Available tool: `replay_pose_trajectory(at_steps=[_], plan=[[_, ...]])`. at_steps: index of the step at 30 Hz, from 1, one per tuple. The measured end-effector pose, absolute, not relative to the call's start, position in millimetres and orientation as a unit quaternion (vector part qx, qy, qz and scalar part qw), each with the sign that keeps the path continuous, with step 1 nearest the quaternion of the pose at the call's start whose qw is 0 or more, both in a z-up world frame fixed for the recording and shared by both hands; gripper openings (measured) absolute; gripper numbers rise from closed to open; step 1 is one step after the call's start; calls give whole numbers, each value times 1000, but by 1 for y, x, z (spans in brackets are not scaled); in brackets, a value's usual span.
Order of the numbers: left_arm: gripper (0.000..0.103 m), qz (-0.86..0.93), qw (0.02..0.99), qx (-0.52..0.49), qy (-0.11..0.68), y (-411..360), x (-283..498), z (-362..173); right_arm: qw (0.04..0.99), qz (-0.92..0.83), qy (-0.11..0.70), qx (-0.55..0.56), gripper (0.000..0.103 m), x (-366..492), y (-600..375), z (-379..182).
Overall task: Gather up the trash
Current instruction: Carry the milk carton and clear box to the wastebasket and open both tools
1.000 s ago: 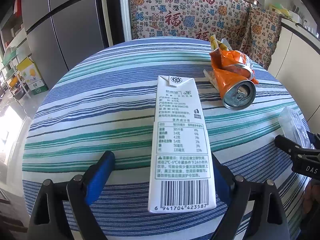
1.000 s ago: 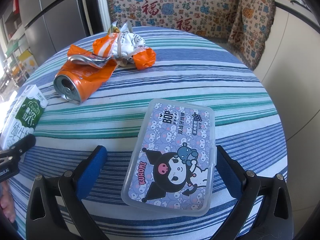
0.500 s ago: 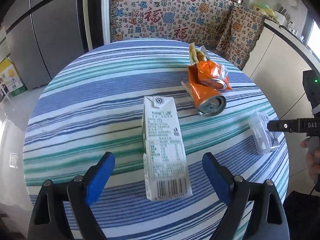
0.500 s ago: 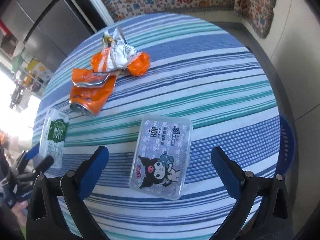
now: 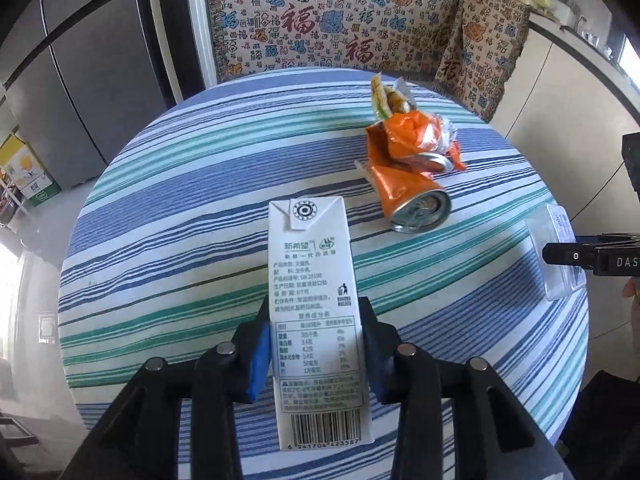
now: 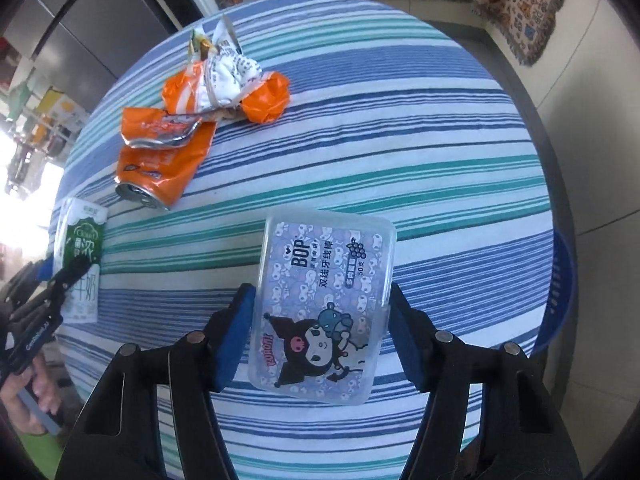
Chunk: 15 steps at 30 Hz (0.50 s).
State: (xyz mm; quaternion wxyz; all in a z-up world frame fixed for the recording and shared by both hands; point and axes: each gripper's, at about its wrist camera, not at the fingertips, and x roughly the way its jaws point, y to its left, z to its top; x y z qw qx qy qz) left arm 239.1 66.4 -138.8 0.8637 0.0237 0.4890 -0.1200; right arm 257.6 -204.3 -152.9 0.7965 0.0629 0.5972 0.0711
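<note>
In the left wrist view, the left gripper (image 5: 316,354) had its blue pads (image 5: 258,364) pinched against both long sides of the white milk carton (image 5: 316,320), which filled the lower centre of the frame with its barcode end nearest the camera. Up and to the right lay the crushed orange can (image 5: 412,196), open end toward the lens, touching a crumpled orange-and-white wrapper (image 5: 416,136) behind it. All of it sat on the round striped tablecloth (image 5: 180,200). At the right edge the other tool's tip showed beside a clear box.

Over to the right wrist view: the right gripper (image 6: 320,328) was squeezed onto the clear plastic floss-pick box (image 6: 324,304), a pad on each long side, lower centre of frame. Whether the box was lifted off the cloth, I could not tell. The can (image 6: 160,168) and wrapper (image 6: 224,80) sat upper left, the carton (image 6: 80,256) at the far left edge. A blue rim (image 6: 564,288) peeked past the table's right edge, possibly a bin, though too little showed to be sure.

By my read, both hands were in the grasp stage, one item each. The next move called for a steady lift and carry to wherever the rubbish goes; the can and wrapper waited.
</note>
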Motion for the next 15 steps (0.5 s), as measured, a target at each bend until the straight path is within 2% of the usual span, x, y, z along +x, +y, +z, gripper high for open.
replay_pose_trajectory(at_steps=[7,15], plan=[[39,-214,870,7,444,-3,205,-93,837,66,536,92,66,216,-259,-113],[39,-343,836,19,428,-174,206,-79,857,-15,502,111,66,201,-383,-93]])
